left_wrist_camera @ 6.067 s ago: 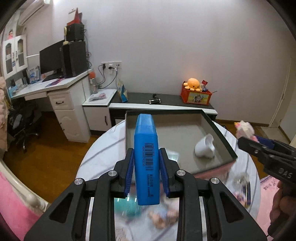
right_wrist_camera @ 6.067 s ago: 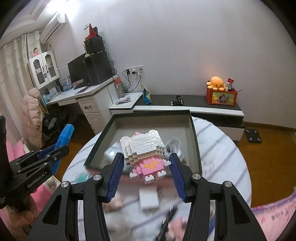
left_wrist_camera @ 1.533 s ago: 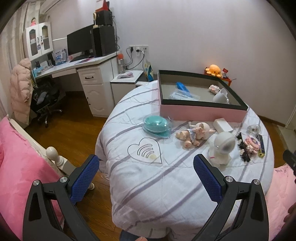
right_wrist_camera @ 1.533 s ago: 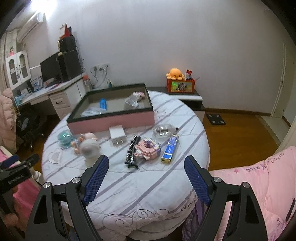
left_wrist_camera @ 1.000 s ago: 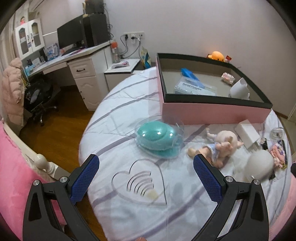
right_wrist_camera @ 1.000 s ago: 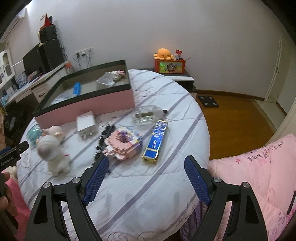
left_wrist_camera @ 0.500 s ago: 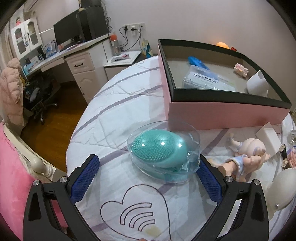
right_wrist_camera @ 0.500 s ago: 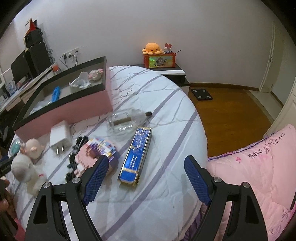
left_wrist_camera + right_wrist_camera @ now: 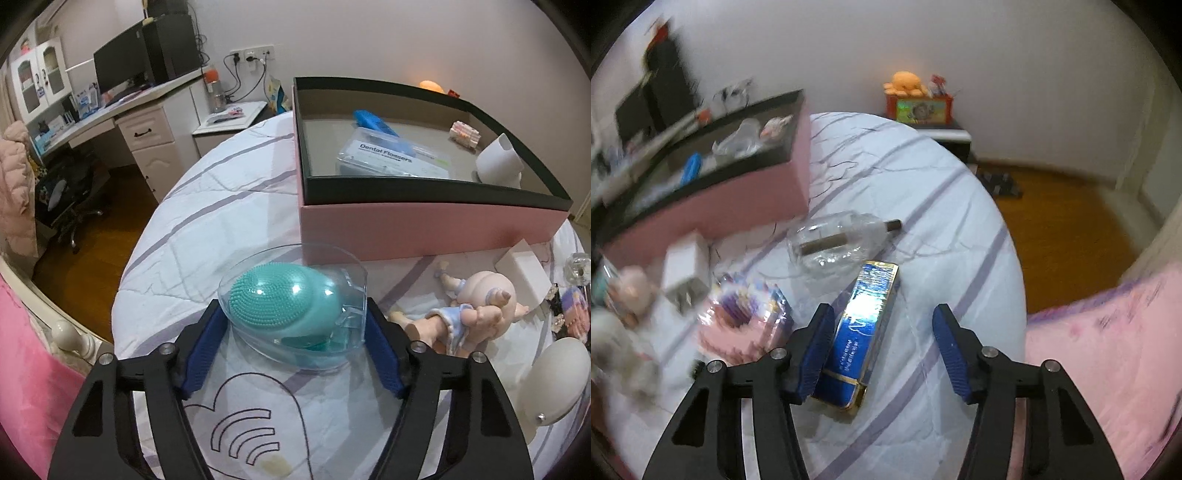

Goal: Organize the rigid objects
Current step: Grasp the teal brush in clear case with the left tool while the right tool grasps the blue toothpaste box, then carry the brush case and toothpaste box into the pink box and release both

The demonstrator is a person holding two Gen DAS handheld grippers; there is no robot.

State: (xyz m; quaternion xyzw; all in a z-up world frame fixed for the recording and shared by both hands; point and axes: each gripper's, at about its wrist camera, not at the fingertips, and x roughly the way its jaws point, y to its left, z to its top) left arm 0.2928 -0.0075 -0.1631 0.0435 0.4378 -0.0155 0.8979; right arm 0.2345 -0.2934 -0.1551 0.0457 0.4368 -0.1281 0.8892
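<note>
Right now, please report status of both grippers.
Left gripper closing around teal brush case. Right gripper closing, blue box touching its left pad only. Nothing blocking.

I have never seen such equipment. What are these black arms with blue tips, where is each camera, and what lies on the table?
There is no robot here. A person holds a two-finger claw in each hand, and a wide-angle camera on each claw looks along its fingers. One picture comes from the left claw, the other from the right claw. Both jaws have just been closing. The left pads look pressed on a clear case with a teal brush inside, which rests on the round table. The right claw is open, with a blue box between its pads. Nearby are a pink box of sorted items and a doll.
</note>
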